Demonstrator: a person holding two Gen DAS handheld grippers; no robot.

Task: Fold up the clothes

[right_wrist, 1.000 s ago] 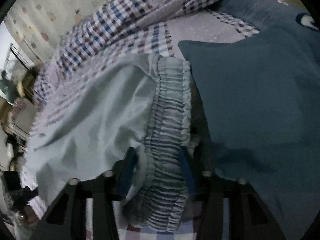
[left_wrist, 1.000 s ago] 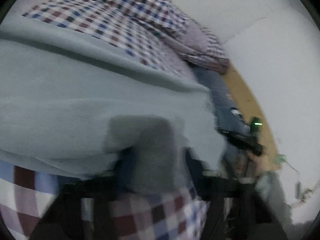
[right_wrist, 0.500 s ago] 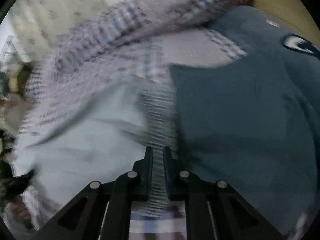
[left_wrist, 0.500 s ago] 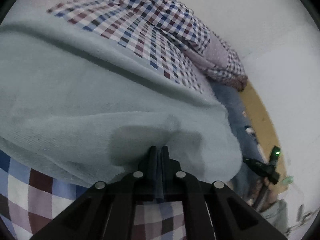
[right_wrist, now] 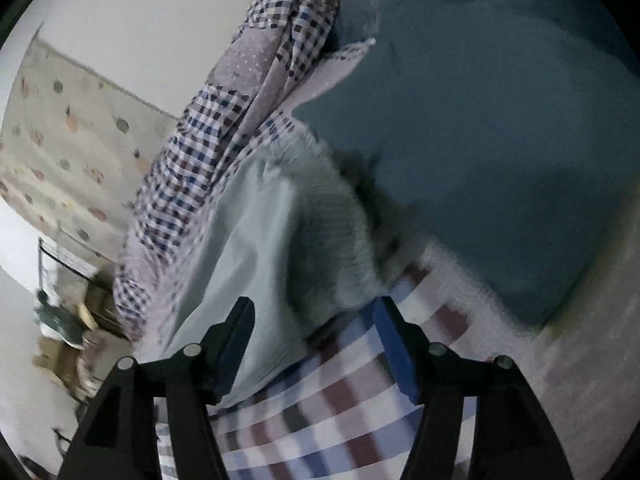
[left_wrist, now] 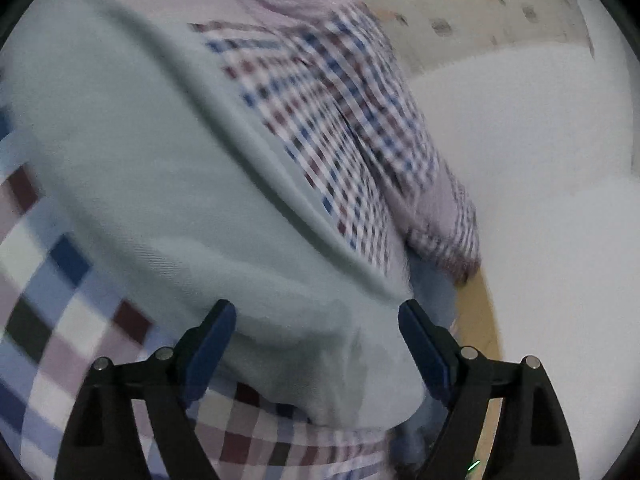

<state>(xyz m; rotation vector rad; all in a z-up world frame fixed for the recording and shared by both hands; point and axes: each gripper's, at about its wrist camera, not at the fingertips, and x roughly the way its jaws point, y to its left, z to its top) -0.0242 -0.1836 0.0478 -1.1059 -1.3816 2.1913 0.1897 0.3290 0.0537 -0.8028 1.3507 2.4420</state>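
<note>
The pale green garment (left_wrist: 168, 184) is spread on the checked bedcover (left_wrist: 60, 304), its long axis seemingly running from the elastic waistband (right_wrist: 332, 216) away toward the left gripper (left_wrist: 316, 320). Its edge is seen just ahead of and between the left jaws, which have just been opening and stand wide apart, untouched by cloth. The right gripper (right_wrist: 312, 320) has likewise been opened, the waistband lying just beyond it beside a dark blue garment (right_wrist: 480, 128). No writing can be read.

Dim indoor light, motion blur, fisheye bending, dark vignetted corners
</note>
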